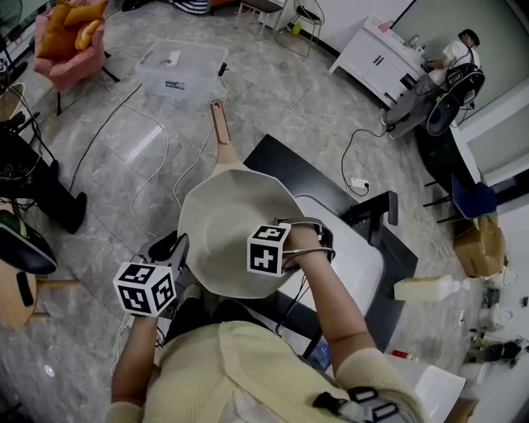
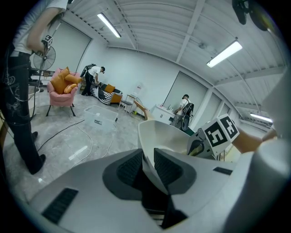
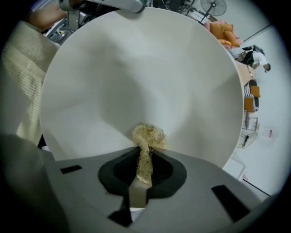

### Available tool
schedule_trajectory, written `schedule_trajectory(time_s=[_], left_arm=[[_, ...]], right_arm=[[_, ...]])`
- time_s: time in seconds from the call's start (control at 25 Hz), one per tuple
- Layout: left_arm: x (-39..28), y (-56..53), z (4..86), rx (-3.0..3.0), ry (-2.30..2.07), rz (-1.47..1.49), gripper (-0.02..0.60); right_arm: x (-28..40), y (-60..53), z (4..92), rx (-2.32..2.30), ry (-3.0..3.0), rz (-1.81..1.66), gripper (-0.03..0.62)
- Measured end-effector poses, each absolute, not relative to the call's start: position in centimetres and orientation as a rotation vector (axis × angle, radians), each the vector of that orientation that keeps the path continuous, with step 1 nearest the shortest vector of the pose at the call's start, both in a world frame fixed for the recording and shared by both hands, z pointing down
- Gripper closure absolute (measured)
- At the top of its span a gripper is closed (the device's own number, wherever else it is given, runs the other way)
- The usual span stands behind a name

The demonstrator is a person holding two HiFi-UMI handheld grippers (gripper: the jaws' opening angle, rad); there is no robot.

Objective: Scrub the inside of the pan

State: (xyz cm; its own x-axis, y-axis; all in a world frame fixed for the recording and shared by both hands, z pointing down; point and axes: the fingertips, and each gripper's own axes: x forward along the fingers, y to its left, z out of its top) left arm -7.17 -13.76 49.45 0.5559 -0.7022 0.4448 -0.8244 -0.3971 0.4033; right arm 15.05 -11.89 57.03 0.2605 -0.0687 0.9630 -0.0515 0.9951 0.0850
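Grey marble-patterned floor (image 1: 273,107) fills the head view. A pink armchair (image 1: 66,54) with orange cushions (image 1: 78,21) stands upper left, a clear plastic bin (image 1: 180,68) nearby and a white cabinet (image 1: 372,56) upper right. Strip lights (image 2: 109,25) line the white ceiling (image 2: 159,27).

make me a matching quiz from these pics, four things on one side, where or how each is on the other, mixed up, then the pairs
1 cream round pan with wooden handle
2 tan fibrous scrub pad
3 clear plastic storage box
4 pink armchair

A on the grey floor beyond the pan
B pinched in the right tool
C holding orange cushions
D rim clamped by the left tool

Pairs: 1-D, 2-B, 3-A, 4-C
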Motion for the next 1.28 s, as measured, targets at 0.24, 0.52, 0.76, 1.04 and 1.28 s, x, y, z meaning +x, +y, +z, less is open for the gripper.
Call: schedule_trajectory(time_s=[0.24,0.52,0.76,1.04,1.28], left_arm=[[-7.5,-13.9,49.2,2.204,-1.225,0.273,0.499],[-7.2,-13.8,49.3,2.205,-1.224,0.268,0.499],[-7.2,-13.8,49.3,2.205,-1.222,0.266,0.499],[-7.2,-13.8,49.1,2.204,-1.222,0.260,0.499],[-7.3,-13.8,49.2,2.203,-1.224,0.255,0.499]], right_arm=[[14.6,-15.3,56.8,0.270,-1.295,-0.121,0.545],[12.6,-18.0,57.0,0.411,-1.405,-0.199,0.545],[11.1,-19.1,57.1,0.487,-1.451,-0.206,0.545],[8.7,-19.1,57.0,0.535,-1.570,-0.157,0.545],[7.9,-18.5,57.2,0.530,-1.612,-0.127,0.545]])
